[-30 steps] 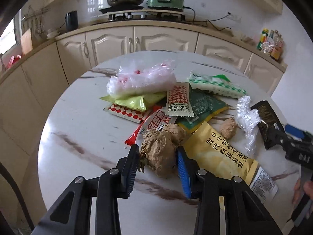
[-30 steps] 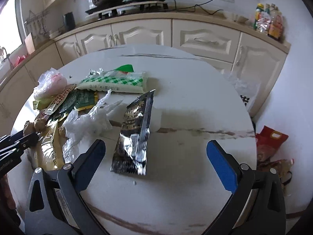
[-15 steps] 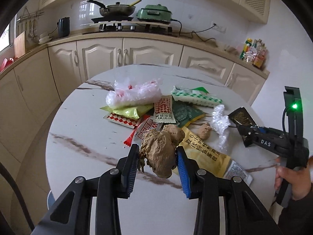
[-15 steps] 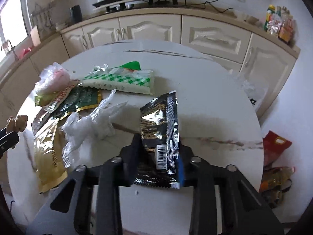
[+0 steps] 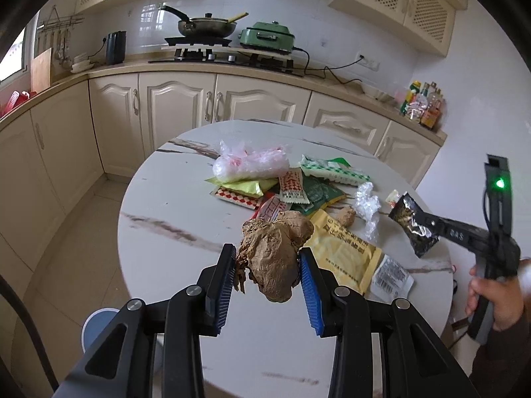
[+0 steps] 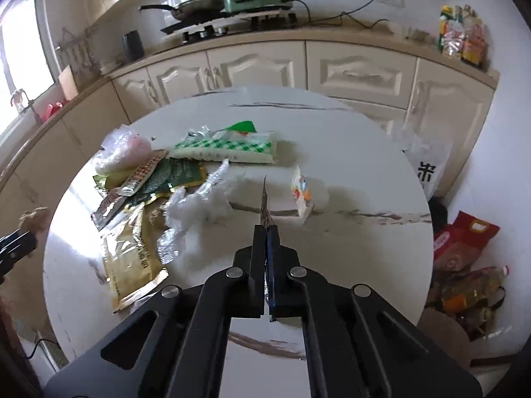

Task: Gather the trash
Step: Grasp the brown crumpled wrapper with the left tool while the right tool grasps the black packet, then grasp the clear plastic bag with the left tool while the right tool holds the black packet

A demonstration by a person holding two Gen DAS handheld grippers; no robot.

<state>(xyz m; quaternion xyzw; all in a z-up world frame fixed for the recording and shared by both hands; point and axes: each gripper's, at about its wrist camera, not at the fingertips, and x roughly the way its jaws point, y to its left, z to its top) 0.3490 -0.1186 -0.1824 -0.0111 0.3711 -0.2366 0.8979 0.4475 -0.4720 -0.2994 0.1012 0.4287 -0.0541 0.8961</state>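
Blue pads of the left gripper [image 5: 267, 265] pinch a crumpled brown paper wad [image 5: 272, 252], lifted clear of the round marble table [image 5: 172, 205]. Right gripper [image 6: 266, 232], jaws just closed, clamps a dark foil wrapper [image 5: 413, 229] edge-on, off the table. Both loads look light: hold the squeeze steady, carry level, don't swing the wrapper into the clear plastic scrap [image 6: 195, 209]. No bin visible in either view; drop point unknown. Remaining packets still piled mid-table. Wrapper's grip depth can't be read from the right wrist view.

Dark foil wrapper [image 6: 264, 203] edge-on, its print unreadable
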